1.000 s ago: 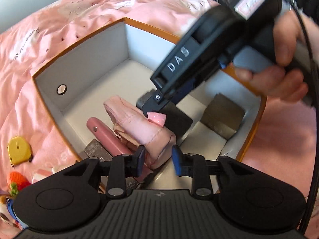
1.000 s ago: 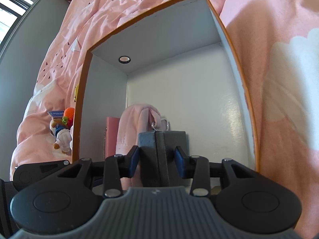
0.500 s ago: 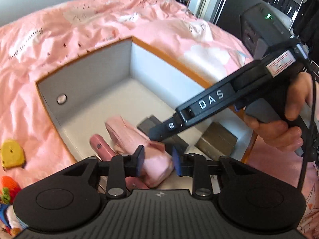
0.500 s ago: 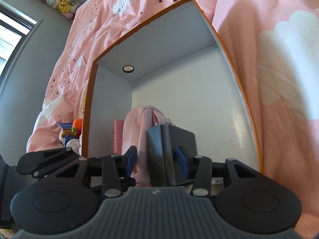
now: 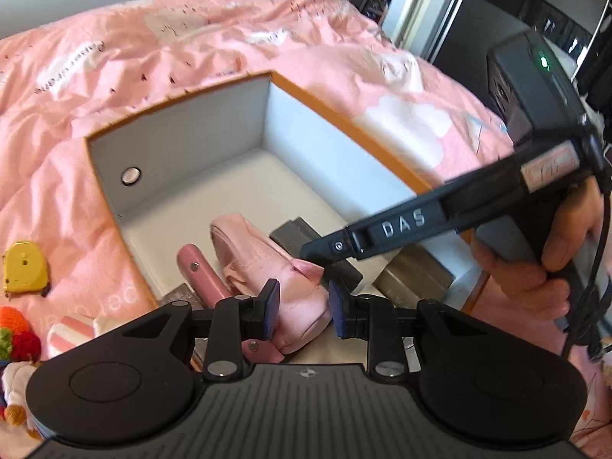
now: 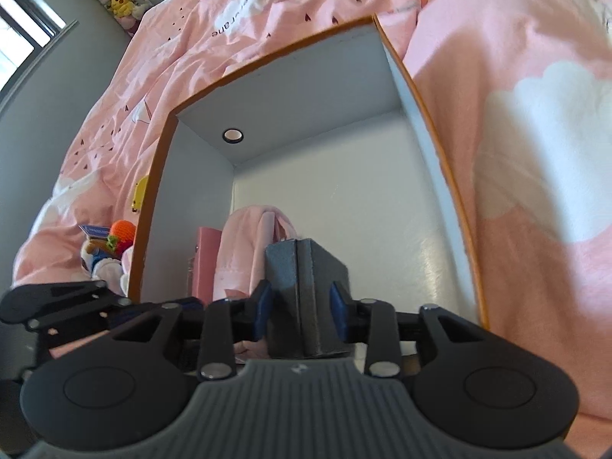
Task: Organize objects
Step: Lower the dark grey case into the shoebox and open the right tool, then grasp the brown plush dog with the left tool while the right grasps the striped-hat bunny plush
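Right gripper let go of the grey box inside the orange-rimmed storage box

The right gripper (image 6: 301, 311) stood with its blue pads spread clear of the dark grey rectangular cardboard box (image 6: 306, 298) it had clamped a second earlier; that box now rested on the white floor of the orange-rimmed white storage box (image 6: 428, 114), touching the soft pink fabric pouch (image 6: 244, 252). The left gripper (image 5: 302, 308) hung above with jaws parted and nothing between them, higher than before, over the pouch (image 5: 267, 267), a pink cylindrical case (image 5: 201, 277) and an olive-brown square box (image 5: 413, 277). A yellow tape measure (image 5: 23, 271) lay on the pink bedspread (image 5: 191, 49).
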The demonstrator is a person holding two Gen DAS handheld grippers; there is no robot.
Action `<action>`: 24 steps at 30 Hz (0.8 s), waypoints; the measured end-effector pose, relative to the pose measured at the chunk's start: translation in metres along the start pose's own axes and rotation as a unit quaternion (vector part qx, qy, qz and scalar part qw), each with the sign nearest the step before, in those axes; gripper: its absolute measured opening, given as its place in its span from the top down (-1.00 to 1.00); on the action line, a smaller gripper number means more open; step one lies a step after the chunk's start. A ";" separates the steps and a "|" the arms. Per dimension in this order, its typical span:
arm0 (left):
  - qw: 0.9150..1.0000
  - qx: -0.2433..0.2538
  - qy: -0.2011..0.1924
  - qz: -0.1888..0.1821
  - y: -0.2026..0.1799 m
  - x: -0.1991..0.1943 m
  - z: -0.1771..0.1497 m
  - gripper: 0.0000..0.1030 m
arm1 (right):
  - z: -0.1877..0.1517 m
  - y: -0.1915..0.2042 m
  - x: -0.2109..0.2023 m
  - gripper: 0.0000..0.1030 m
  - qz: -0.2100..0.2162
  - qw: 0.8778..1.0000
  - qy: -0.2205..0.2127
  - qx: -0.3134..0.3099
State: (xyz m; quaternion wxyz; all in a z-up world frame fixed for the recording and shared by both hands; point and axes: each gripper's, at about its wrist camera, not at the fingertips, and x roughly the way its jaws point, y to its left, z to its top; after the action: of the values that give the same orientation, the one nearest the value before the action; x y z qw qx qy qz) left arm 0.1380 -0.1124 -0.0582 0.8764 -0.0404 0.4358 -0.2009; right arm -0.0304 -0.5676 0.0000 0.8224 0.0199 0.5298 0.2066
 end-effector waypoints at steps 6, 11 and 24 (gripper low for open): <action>0.998 -0.028 -0.054 0.024 0.011 -0.045 -0.007 0.33 | -0.014 0.019 -0.029 0.22 -0.012 0.997 -0.069 -0.042; 0.991 -0.047 -0.073 0.100 0.030 -0.082 -0.016 0.30 | -0.027 0.053 -0.044 0.20 0.006 0.987 -0.130 -0.091; 0.976 -0.102 -0.012 0.191 0.096 -0.127 -0.054 0.30 | -0.041 0.160 -0.024 0.03 0.096 0.952 -0.116 -0.266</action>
State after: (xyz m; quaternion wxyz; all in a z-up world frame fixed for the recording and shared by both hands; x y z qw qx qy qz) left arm 0.0579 0.0303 -0.0195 0.8949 -0.0476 0.4434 0.0165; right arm -0.1258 -0.4371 0.0428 0.8298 -0.1245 0.3525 0.4143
